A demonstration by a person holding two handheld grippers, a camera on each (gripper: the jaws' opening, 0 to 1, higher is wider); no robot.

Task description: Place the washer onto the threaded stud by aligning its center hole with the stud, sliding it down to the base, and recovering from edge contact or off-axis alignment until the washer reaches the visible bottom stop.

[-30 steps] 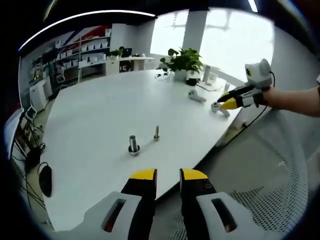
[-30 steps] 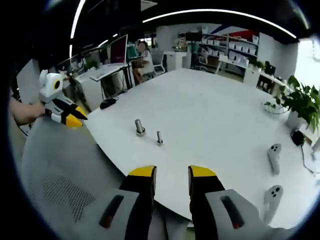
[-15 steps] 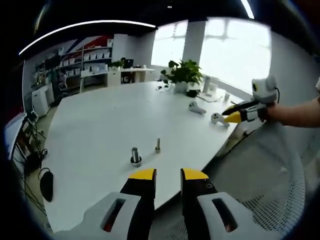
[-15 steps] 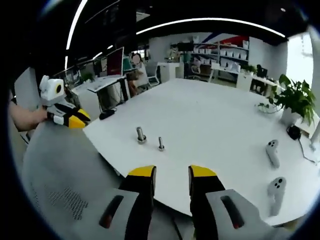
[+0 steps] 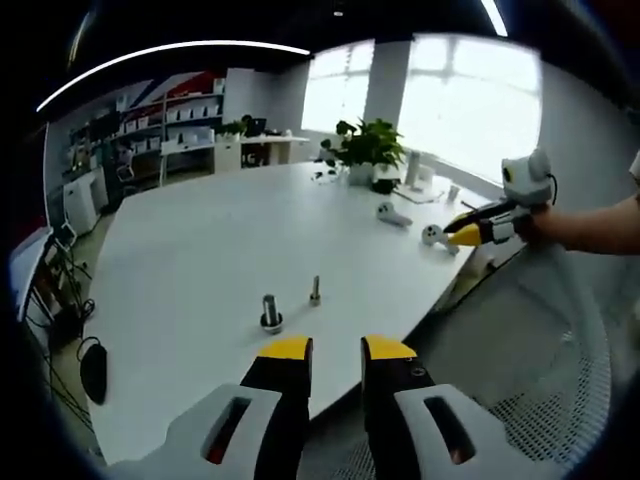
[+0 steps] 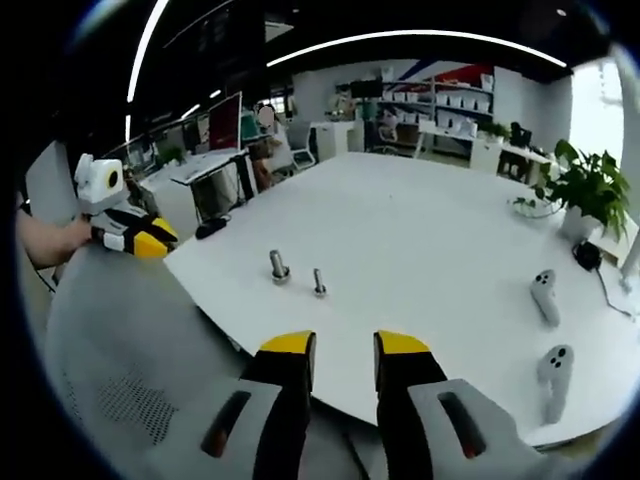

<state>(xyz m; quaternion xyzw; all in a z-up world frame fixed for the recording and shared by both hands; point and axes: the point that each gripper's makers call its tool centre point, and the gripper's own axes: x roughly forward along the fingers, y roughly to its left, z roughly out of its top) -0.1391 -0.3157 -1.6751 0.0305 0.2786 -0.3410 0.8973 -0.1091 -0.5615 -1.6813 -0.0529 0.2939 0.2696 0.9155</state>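
Observation:
On the white table [image 5: 200,240] a short metal stud [image 5: 269,313] stands upright with a wider ring at its foot. A thinner bolt [image 5: 315,291] stands just right of it. The same stud [image 6: 279,266] and bolt [image 6: 319,283] appear in the right gripper view. A loose washer is too small to tell. My left gripper [image 5: 337,350] is off the table's near edge, open and empty. My right gripper [image 6: 345,345] is likewise open and empty, short of the edge. Each gripper shows in the other's view, held by a hand: the right gripper [image 5: 470,233] and the left gripper [image 6: 135,240].
Two white handheld controllers [image 6: 543,295] [image 6: 553,365] lie at the table's far right side. A potted plant [image 5: 368,140] stands at the back. A grey mesh chair [image 6: 110,370] is below the table edge. A black mouse [image 6: 212,228] lies on a side desk.
Both views have shifted slightly with the hands, drawing back a little from the table. The stud and bolt stand as before. Both jaw gaps look the same.

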